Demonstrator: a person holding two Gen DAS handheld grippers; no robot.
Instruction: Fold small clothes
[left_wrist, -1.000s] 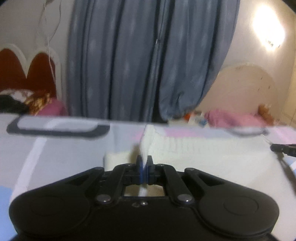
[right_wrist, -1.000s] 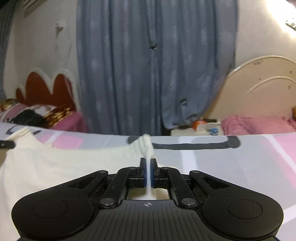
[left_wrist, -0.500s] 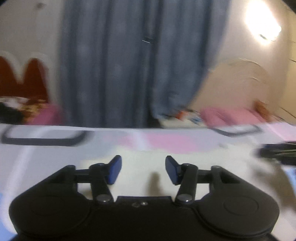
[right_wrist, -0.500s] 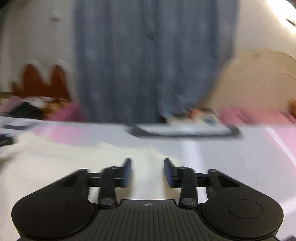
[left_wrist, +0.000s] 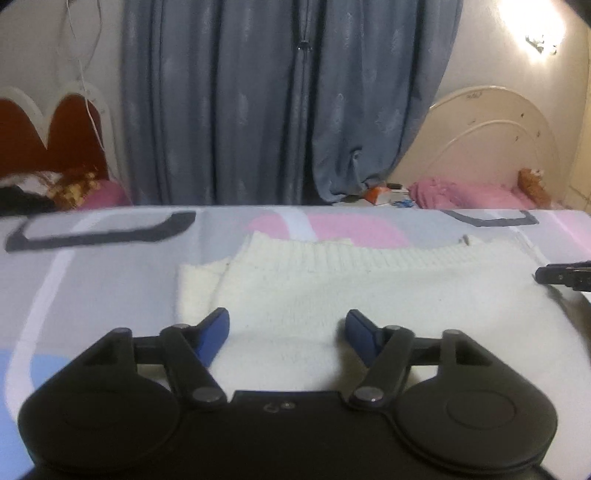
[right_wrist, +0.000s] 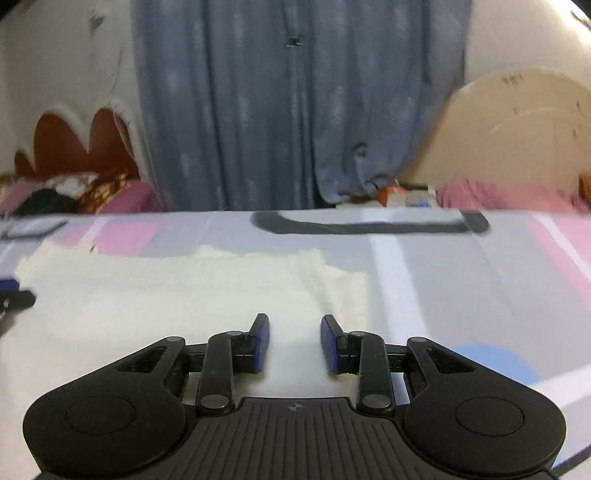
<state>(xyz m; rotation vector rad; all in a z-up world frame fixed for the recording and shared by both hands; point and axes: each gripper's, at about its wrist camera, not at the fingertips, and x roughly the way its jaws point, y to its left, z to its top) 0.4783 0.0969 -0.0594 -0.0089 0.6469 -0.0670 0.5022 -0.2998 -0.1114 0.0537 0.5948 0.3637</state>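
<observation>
A cream knitted sweater (left_wrist: 351, 280) lies flat on the patterned bed sheet (left_wrist: 110, 266), its ribbed hem at the far side. My left gripper (left_wrist: 288, 332) is open and empty just above its near left part. In the right wrist view the sweater (right_wrist: 166, 295) spreads to the left, and my right gripper (right_wrist: 294, 341) is open and empty over its near right part. The right gripper's tip shows at the right edge of the left wrist view (left_wrist: 565, 275). The left gripper's tip shows at the left edge of the right wrist view (right_wrist: 14, 295).
The sheet (right_wrist: 461, 280) has grey, pink and blue patches. Beyond the bed hang blue curtains (left_wrist: 288, 103). A red headboard (left_wrist: 66, 133) stands far left, a cream headboard (left_wrist: 491, 140) far right, and a small cluttered table (left_wrist: 384, 194) sits between.
Both grippers were shut on pinched folds of the sweater a second ago. Both have opened and let go, and the sweater now lies flat on the sheet.
</observation>
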